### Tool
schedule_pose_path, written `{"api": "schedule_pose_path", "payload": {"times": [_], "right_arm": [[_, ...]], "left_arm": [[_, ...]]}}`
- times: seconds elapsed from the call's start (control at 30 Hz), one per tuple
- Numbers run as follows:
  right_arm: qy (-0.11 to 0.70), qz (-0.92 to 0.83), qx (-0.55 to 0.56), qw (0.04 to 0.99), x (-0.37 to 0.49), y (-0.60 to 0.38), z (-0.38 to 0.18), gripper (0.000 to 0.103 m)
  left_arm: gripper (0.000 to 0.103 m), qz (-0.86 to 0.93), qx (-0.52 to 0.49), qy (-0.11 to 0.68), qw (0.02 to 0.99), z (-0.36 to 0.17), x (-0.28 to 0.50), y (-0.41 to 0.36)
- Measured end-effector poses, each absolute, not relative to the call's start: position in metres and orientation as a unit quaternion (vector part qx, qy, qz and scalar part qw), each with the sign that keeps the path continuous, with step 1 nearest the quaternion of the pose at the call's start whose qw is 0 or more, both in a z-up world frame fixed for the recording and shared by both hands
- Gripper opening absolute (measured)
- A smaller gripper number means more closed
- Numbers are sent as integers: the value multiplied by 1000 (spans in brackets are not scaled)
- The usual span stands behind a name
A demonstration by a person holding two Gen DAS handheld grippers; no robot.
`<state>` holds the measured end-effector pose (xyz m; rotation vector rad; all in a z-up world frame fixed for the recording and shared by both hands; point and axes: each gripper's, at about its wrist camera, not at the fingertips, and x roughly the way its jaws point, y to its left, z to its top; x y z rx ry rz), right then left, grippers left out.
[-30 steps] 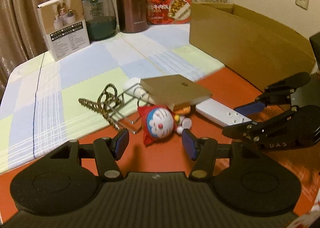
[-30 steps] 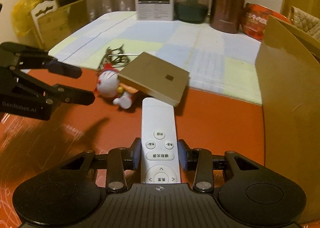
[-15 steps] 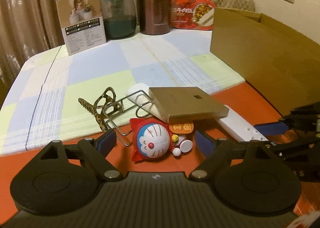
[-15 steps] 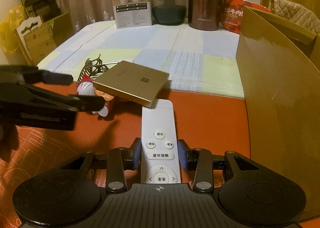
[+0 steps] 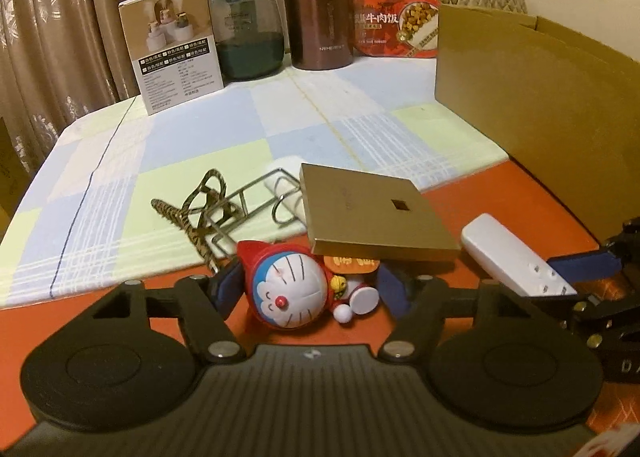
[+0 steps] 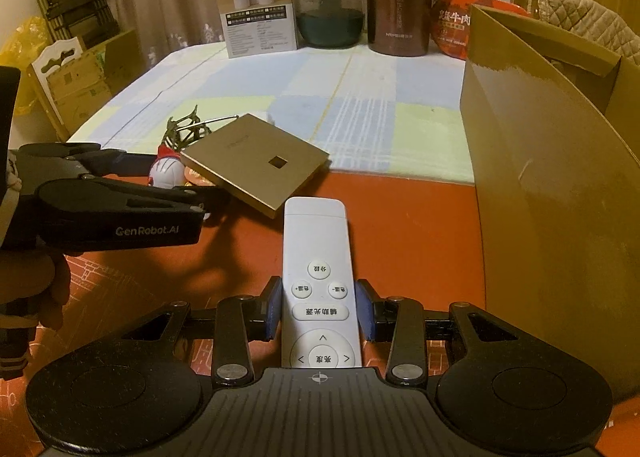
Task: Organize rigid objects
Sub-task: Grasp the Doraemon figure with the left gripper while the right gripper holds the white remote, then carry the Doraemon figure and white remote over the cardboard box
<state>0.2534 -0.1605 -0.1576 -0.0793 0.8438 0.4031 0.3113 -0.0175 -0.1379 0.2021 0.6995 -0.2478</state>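
Observation:
A Doraemon toy lies on the red mat between the fingers of my left gripper, which is open around it. A flat gold box rests partly over the toy. A white remote lies on the mat; my right gripper has its blue pads close on both of its sides, a slight gap showing. The remote also shows in the left wrist view. A leopard hair claw and a wire rack lie behind the toy.
A large open cardboard box stands at the right. At the table's back stand a small product box, a dark glass jar, a brown flask and a red food pack.
My left gripper moved forward and lower, so the Doraemon toy now sits between its fingers. My right gripper stayed around the remote.

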Motion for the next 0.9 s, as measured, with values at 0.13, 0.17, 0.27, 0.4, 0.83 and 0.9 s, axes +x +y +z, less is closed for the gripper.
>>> {"api": "schedule_pose_path", "payload": {"times": [0.13,0.17,0.27,0.4,0.83,0.9], "right_arm": [[414,201,-35,887,244,-162,-155,35],[416,203,-33,886,240,-162,-155,35],[424,211,-27,880,227,-165,-153,35],[430,214,-25,877,203,-170,-151,35],[440,199,-16,876,159,-189,-148,35],[439,198,-15,876,157,-190,-148,35]], "left_arm": [[66,-118,91,364,919,-132,297,-12],[66,-119,89,371,917,-131,292,-10],[66,-125,76,394,907,-125,270,-4],[66,-141,51,414,898,-121,241,3],[72,-82,62,374,922,-126,182,-8],[72,-69,62,363,927,-127,180,-11]]}}
